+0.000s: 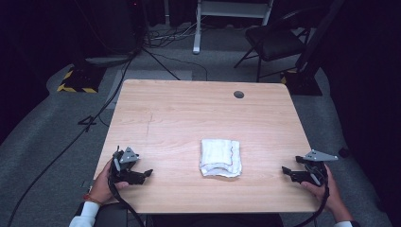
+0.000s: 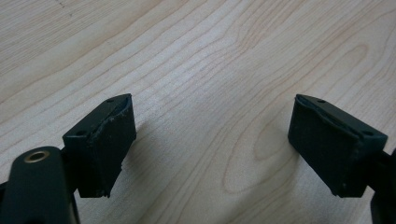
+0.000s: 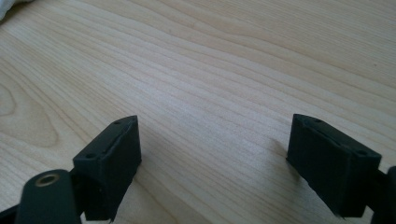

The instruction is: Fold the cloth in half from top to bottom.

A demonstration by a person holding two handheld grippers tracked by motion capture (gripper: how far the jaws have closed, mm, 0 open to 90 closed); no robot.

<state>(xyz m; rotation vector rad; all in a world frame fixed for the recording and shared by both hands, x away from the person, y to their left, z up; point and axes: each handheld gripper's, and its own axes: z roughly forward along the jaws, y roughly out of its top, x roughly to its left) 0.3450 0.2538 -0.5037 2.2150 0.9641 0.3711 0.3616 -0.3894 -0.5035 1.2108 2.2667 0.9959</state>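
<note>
White folded cloth [image 1: 220, 157] lies flat on the table [image 1: 189, 118], slightly right of centre, toward the person's edge; roughly rectangular, long axis running near-to-far, barely longer than wide; near edge rumpled with a curved fold (far edge looks straighter); a dark line of stitching or trim runs along its right side.

Left gripper [image 1: 147, 173] sits near the table's front left corner, held by the left hand [image 1: 106, 182], pointing right toward the cloth, well apart from it; left gripper view shows jaws spread wide, bare wood grain between them, nothing held.

Right gripper [image 1: 285, 170] near the front right edge, held by the right hand [image 1: 326, 187], pointing left toward the cloth, also well apart; right gripper view shows jaws wide apart, nothing between them; a sliver of the cloth [image 3: 11, 5] at the top left corner.

Round hole [image 1: 239, 94] near the table's far right; chair [image 1: 276, 40] and cables [image 1: 94, 118] on the floor beyond.
</note>
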